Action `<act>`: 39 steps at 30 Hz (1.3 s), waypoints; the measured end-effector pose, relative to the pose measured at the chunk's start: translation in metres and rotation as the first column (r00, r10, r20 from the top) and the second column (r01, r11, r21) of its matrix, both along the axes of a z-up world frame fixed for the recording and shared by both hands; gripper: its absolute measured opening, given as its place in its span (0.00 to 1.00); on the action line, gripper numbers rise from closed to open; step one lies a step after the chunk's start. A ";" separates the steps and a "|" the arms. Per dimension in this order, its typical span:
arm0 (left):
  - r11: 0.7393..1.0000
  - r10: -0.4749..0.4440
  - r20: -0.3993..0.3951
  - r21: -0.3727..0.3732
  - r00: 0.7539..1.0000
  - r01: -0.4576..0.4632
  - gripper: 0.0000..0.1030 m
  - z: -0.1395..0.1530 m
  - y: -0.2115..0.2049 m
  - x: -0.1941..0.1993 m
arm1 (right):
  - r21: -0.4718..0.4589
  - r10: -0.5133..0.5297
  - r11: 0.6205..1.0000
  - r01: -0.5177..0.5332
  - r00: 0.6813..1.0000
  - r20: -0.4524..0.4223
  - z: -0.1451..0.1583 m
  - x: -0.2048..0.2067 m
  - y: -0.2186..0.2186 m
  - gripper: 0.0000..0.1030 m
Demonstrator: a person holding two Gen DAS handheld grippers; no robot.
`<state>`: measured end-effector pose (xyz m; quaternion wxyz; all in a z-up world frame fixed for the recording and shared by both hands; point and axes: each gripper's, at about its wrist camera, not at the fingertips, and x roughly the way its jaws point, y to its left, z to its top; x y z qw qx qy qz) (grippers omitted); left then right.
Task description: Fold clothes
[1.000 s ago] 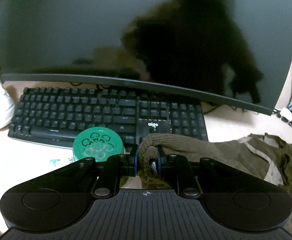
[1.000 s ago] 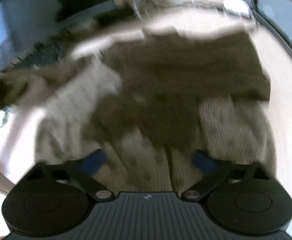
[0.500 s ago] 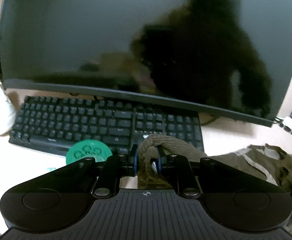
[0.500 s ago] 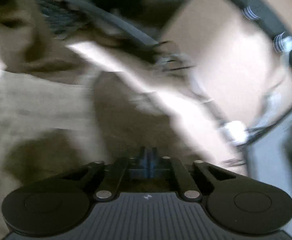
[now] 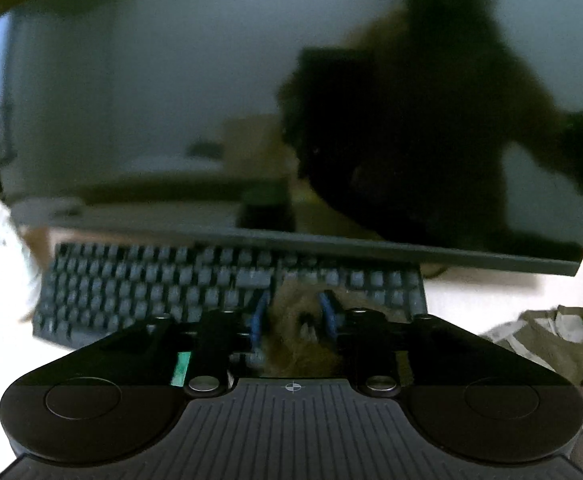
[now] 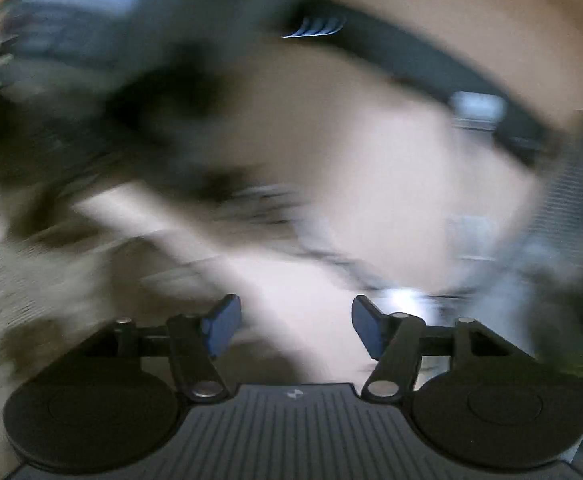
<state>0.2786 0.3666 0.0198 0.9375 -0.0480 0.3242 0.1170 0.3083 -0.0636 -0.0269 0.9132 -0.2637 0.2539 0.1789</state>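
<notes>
In the left wrist view, the left gripper (image 5: pixel 294 316) fills the bottom of the frame, its blue-padded jaws set narrow and pinched on a bunched brown knit cuff (image 5: pixel 297 336) of the garment. The cloth fills the gap between the pads and runs down toward the gripper body. At the lower right edge of that frame more of the garment (image 5: pixel 555 344), olive-brown with paler patches, lies crumpled on the pale desk (image 5: pixel 491 300). A sliver of green (image 5: pixel 181 368) shows at lower left between the gripper's links. Just past the jaws, across the middle of the frame, lies a dark keyboard (image 5: pixel 151 288), blurred. A white object (image 5: pixel 3 240) sits at the left edge beside it. Farthest back, a large dark monitor (image 5: pixel 171 100) fills the upper frame, with a dark silhouette mirrored in its right half.

In the right wrist view, the right gripper (image 6: pixel 295 326) sits at the bottom with its blue pads well apart and nothing between them. Everything beyond is heavily smeared. Brownish cloth (image 6: pixel 31 280) shows at the lower left, pale desk surface in the centre, and a dark curved band (image 6: pixel 431 68) crosses the upper right.
</notes>
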 end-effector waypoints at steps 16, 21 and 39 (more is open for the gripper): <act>0.949 -0.192 0.035 -0.246 0.981 0.195 0.91 0.008 -0.055 -0.047 | -0.282 -0.232 0.913 0.295 0.943 0.238 0.010 0.021 -0.047 0.12; 0.864 -0.392 0.028 -0.332 0.919 0.379 0.91 -0.021 -0.114 -0.023 | -0.112 -0.398 0.882 0.459 0.850 0.346 0.079 0.001 -0.087 0.46; 0.752 -0.486 -0.056 -0.535 0.872 0.385 0.92 -0.095 -0.152 0.028 | 0.576 -0.166 0.649 0.497 0.831 -0.530 -0.044 0.149 -0.059 0.50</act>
